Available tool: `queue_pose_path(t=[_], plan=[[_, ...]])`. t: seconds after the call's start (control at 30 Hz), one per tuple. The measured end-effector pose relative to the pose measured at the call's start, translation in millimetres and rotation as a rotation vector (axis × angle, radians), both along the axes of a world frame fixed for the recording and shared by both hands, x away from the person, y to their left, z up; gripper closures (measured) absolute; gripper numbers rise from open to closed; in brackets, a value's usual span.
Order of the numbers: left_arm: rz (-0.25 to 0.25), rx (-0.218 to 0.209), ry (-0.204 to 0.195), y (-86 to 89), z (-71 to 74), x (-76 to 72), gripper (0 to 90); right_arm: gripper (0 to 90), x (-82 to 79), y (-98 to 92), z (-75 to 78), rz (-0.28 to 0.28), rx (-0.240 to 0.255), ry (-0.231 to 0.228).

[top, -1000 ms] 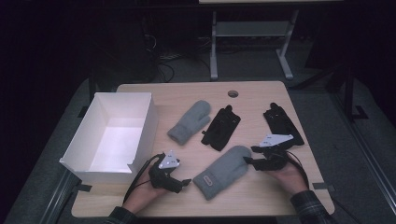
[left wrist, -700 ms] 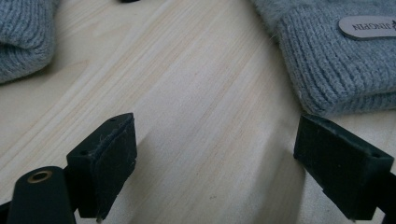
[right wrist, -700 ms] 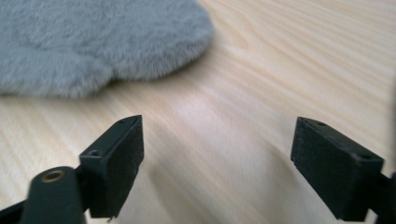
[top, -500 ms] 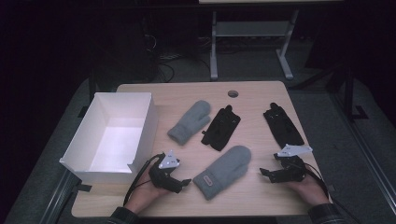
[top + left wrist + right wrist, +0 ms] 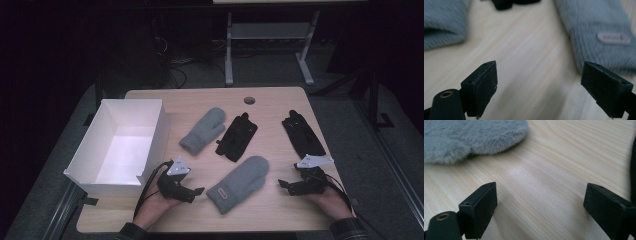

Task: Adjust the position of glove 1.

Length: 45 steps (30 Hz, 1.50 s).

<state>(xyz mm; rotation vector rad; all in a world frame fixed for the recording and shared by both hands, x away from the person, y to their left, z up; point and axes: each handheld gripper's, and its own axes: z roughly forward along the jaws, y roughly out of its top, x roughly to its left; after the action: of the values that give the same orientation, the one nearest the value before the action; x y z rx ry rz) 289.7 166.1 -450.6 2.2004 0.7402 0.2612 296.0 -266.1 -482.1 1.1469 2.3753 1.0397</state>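
A grey mitten (image 5: 240,184) with a small label on its cuff lies near the front of the wooden table (image 5: 270,107). My left gripper (image 5: 197,193) stands open just left of that cuff, and the cuff (image 5: 599,30) is off to the right of its jaws. My right gripper (image 5: 286,186) rests to the right of the mitten's tip. Its jaws have just been opening and now stand wide over bare wood, with the fluffy tip (image 5: 474,135) ahead of them. A second grey mitten (image 5: 202,131) lies farther back.
Two black gloves lie on the table, one (image 5: 237,136) in the middle and one (image 5: 302,135) at the right, close behind my right hand. An open white box (image 5: 159,131) stands at the left. A round hole (image 5: 249,100) sits near the far edge.
My right gripper has pulled back to the right from the near mitten's tip and opened; the mitten stays flat on the table. The left gripper has kept still.
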Motion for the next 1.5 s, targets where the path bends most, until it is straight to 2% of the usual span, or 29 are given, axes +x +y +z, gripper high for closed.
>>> queue_pose_path(t=[0.07, 0.13, 0.3, 0.4, 0.53, 0.57, 0.6, 0.73, 0.8, 0.83, 0.9, 1.07, 1.23, 1.3, 1.4, 1.5], plan=[[0.02, 0.007, -0.005, -3.2, 4.6, 2.1, 13.2, 11.5, 0.0, 0.0, 0.0, 0.0, 0.0, 0.0], [0.024, 0.023, -0.01, -7.0, 7.2, 7.2, 13.3, 11.5, -0.3, 0.2, 0.1, -0.002, 0.001, 0.005], [0.029, 0.029, -0.006, -13.8, 9.8, 19.9, 13.2, 11.4, -0.3, 0.3, 0.1, -0.002, 0.001, 0.004], [0.041, 0.026, -0.023, -19.0, 14.5, 31.4, 13.2, 11.3, -0.3, 0.6, 0.1, -0.004, 0.001, 0.005], [0.042, 0.047, -0.028, -23.9, 20.5, 47.6, 13.2, 11.3, -0.3, 0.6, 0.1, -0.004, 0.001, 0.005], [0.056, 0.054, -0.038, -25.4, 24.2, 55.1, 13.3, 11.3, -0.4, 0.7, 0.1, -0.005, 0.001, 0.005], [0.056, 0.054, -0.038, -25.4, 24.2, 55.1, 13.2, 11.3, -0.4, 0.7, 0.1, -0.005, 0.001, 0.005], [0.078, 0.054, -0.052, -30.4, 29.9, 74.4, 13.2, 11.3, -0.4, 0.7, 0.0, -0.005, 0.001, 0.005], [0.092, 0.074, -0.05, -35.9, 30.1, 87.6, 13.4, 11.3, -0.5, 0.8, 0.1, -0.006, 0.001, 0.006], [0.092, 0.074, -0.05, -35.9, 30.1, 87.6, 13.4, 11.3, -0.5, 0.8, 0.1, -0.006, 0.001, 0.006], [0.107, 0.086, -0.052, -38.8, 29.8, 98.2, 13.4, 11.3, -0.5, 0.8, 0.1, -0.007, 0.001, 0.006], [0.157, 0.052, -0.048, -38.8, 30.8, 125.0, 14.4, 11.3, -0.6, 0.9, 0.1, -0.008, 0.001, 0.005], [0.179, 0.085, -0.044, -41.6, 29.7, 151.9, 16.5, 11.3, -0.6, 0.9, 0.1, -0.008, 0.001, 0.005], [0.189, 0.079, -0.043, -41.3, 28.1, 161.3, 17.6, 11.3, -0.6, 1.0, 0.1, -0.008, 0.001, 0.006], [0.194, 0.07, -0.043, -41.1, 24.5, 172.3, 21.6, 11.3, -0.6, 1.0, 0.1, -0.008, 0.002, 0.006], [0.201, 0.087, -0.04, -41.8, 20.7, 178.8, 27.5, 11.3, -0.5, 0.9, 0.0, -0.007, 0.001, 0.005]])
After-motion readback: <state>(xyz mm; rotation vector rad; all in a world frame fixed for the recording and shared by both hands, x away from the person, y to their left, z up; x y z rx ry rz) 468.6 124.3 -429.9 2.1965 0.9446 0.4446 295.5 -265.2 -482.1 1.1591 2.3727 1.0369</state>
